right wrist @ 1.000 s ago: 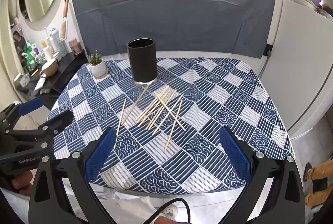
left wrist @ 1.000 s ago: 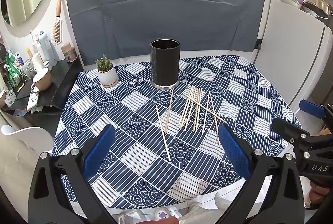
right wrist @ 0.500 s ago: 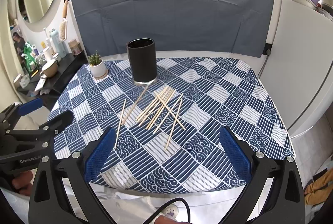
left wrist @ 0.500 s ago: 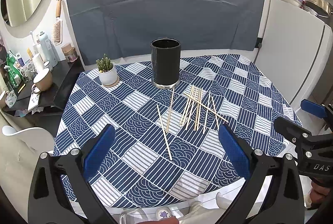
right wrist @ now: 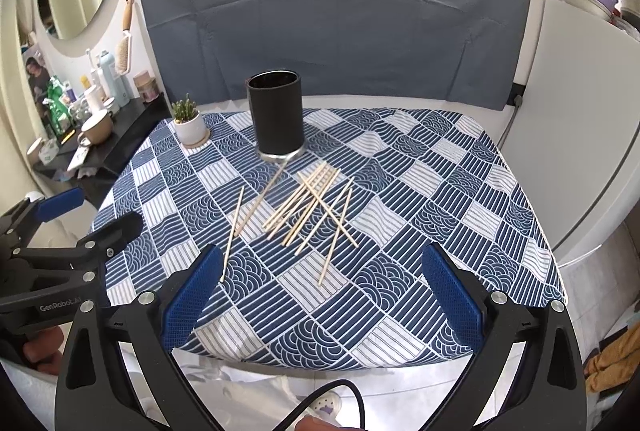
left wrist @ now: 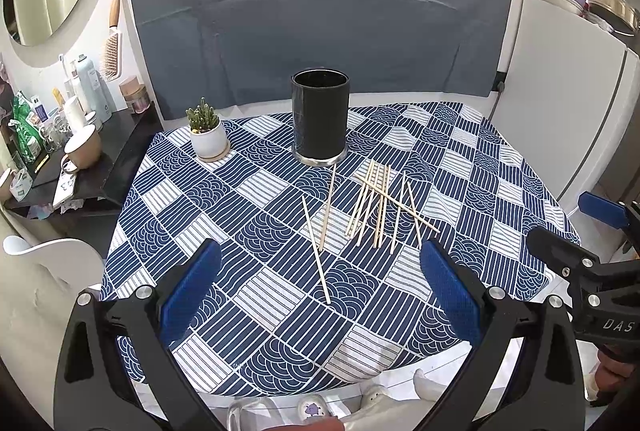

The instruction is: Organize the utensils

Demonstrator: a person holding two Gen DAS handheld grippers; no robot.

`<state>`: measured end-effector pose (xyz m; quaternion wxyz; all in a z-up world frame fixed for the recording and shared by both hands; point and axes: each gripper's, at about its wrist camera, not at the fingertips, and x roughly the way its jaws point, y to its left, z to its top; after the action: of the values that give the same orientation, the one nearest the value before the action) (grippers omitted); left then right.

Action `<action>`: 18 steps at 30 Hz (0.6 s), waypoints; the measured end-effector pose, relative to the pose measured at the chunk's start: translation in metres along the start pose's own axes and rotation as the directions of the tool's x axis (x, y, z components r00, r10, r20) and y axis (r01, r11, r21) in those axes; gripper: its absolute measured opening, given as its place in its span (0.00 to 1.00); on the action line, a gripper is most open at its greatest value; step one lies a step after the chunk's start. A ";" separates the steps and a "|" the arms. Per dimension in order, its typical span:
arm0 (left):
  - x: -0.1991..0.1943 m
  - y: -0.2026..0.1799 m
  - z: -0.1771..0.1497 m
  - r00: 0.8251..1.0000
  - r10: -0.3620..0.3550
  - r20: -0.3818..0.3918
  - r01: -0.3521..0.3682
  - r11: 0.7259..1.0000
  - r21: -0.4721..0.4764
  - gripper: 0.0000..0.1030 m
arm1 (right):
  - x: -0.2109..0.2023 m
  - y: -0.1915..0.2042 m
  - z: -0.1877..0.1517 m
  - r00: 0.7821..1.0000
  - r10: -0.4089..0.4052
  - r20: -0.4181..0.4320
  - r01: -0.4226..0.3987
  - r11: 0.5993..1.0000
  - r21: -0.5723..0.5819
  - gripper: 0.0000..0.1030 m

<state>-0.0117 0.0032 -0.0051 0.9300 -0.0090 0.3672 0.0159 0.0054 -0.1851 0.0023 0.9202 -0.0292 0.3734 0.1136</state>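
Observation:
Several wooden chopsticks (left wrist: 376, 205) lie scattered on the blue patterned tablecloth (left wrist: 248, 295), in front of an upright black cylindrical holder (left wrist: 319, 117). They also show in the right wrist view (right wrist: 308, 209), as does the holder (right wrist: 276, 119). My left gripper (left wrist: 320, 295) is open and empty, above the table's near edge. My right gripper (right wrist: 320, 295) is open and empty, also near the front edge. Each gripper shows at the side of the other's view.
A small cactus in a white pot (left wrist: 206, 135) stands left of the holder. A dark side shelf with mugs and bottles (left wrist: 76, 151) is at the left. A white cabinet (left wrist: 560, 111) stands at the right. A grey backdrop (left wrist: 320, 11) hangs behind the table.
Both grippers have shifted only slightly toward the table. The chopsticks and holder have not moved. Both stay open.

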 end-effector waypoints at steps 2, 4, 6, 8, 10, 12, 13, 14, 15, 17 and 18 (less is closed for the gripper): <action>0.000 0.000 0.000 1.000 0.002 -0.003 -0.002 1.000 0.000 0.94 | 0.001 0.000 0.000 1.000 0.002 -0.002 -0.002 1.000 -0.001 0.93; 0.001 0.000 0.000 1.000 0.004 -0.006 -0.004 1.000 -0.002 0.94 | 0.001 -0.001 0.000 1.000 0.004 -0.004 -0.004 1.000 -0.001 0.93; 0.001 -0.001 0.000 1.000 0.009 -0.008 -0.009 1.000 -0.003 0.94 | 0.002 -0.001 0.000 1.000 0.009 -0.005 -0.009 1.000 -0.004 0.93; 0.001 -0.001 -0.001 1.000 0.014 -0.009 -0.014 1.000 -0.007 0.94 | 0.003 -0.002 0.000 1.000 0.014 -0.007 -0.015 1.000 -0.007 0.93; 0.001 -0.002 -0.001 1.000 0.019 -0.010 -0.019 1.000 -0.011 0.94 | 0.004 -0.003 0.000 1.000 0.020 -0.008 -0.020 1.000 -0.010 0.93; 0.001 -0.003 0.000 1.000 0.024 -0.011 -0.024 1.000 -0.014 0.94 | 0.005 -0.005 0.000 1.000 0.024 -0.010 -0.024 1.000 -0.012 0.93; 0.001 -0.004 0.000 1.000 0.026 -0.011 -0.026 1.000 -0.015 0.94 | 0.006 -0.005 0.000 1.000 0.026 -0.010 -0.026 1.000 -0.014 0.93; 0.001 -0.004 0.001 1.000 0.028 -0.011 -0.028 0.999 -0.016 0.94 | 0.006 -0.006 0.000 1.000 0.029 -0.010 -0.029 0.999 -0.017 0.93; 0.001 -0.006 0.001 1.000 0.029 -0.011 -0.029 0.999 -0.017 0.94 | 0.006 -0.007 0.000 0.999 0.031 -0.011 -0.032 0.999 -0.018 0.93; 0.001 -0.009 0.000 0.999 0.033 -0.012 -0.034 0.999 -0.018 0.94 | 0.007 -0.010 0.000 0.999 0.036 -0.010 -0.036 0.999 -0.020 0.93; 0.002 -0.010 0.001 0.999 0.036 -0.012 -0.036 0.999 -0.019 0.94 | 0.007 -0.012 0.000 0.999 0.037 -0.011 -0.037 0.999 -0.021 0.93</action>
<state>-0.0093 -0.0069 -0.0059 0.9272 -0.0114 0.3725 0.0363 0.0131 -0.1952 -0.0032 0.9157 -0.0327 0.3774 0.1346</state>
